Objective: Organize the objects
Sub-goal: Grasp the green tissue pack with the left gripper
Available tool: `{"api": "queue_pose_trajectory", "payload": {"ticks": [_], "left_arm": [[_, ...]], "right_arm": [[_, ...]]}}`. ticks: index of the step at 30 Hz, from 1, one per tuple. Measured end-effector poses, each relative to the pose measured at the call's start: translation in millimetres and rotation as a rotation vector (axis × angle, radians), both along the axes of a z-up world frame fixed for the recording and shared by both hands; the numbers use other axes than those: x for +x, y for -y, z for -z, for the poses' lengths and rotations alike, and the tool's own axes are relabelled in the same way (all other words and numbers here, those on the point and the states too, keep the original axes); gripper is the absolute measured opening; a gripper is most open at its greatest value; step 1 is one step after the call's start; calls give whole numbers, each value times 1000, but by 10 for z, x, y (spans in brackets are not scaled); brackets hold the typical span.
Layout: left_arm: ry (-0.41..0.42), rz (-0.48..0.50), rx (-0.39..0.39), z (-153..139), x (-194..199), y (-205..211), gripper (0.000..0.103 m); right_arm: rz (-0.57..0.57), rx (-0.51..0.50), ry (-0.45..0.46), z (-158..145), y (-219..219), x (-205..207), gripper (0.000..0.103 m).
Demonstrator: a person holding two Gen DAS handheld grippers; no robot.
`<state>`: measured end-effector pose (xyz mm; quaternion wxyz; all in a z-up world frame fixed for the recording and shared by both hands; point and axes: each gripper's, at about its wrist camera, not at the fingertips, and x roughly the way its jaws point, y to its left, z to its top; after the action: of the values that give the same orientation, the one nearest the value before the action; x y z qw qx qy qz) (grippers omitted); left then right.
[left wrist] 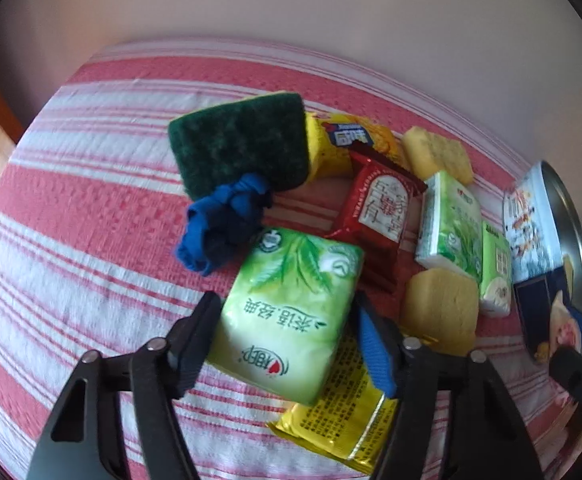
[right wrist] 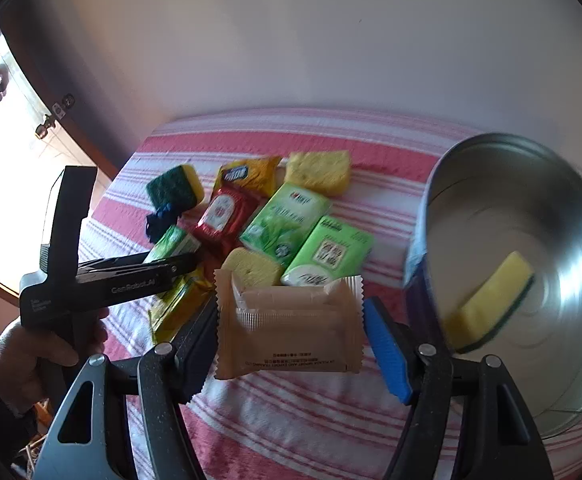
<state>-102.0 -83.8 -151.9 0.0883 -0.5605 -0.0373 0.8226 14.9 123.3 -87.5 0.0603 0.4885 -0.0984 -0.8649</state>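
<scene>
My left gripper (left wrist: pixel 287 340) is shut on a green tissue pack (left wrist: pixel 291 312) and holds it over a yellow foil packet (left wrist: pixel 339 412). My right gripper (right wrist: pixel 291 336) is shut on a beige snack packet (right wrist: pixel 289 328), beside the tilted round metal tin (right wrist: pixel 531 208), which holds a yellow sponge (right wrist: pixel 487 304). On the striped cloth (left wrist: pixel 71 200) lie a green-and-yellow sponge (left wrist: pixel 243 144), a blue cloth bundle (left wrist: pixel 219 228), a red packet (left wrist: pixel 379 208), further green tissue packs (left wrist: pixel 447 224) and yellow sponges (left wrist: pixel 439 312).
The tin shows at the right edge of the left wrist view (left wrist: pixel 567 232). The left gripper's body (right wrist: pixel 103 280) and the hand holding it sit at the left of the right wrist view. A plain wall rises behind the table. A bright window (right wrist: pixel 7 152) is at the left.
</scene>
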Motion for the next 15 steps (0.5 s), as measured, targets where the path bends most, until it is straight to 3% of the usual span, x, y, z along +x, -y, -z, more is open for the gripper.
{"api": "queue_pose_trajectory", "payload": {"ticks": [4, 15], "left_arm": [[-7, 23, 15, -16, 15, 29, 57], [-58, 46, 16, -257, 31, 108, 57]], "right_arm": [[-25, -10, 23, 70, 110, -49, 71], [-7, -15, 28, 105, 155, -74, 71]]}}
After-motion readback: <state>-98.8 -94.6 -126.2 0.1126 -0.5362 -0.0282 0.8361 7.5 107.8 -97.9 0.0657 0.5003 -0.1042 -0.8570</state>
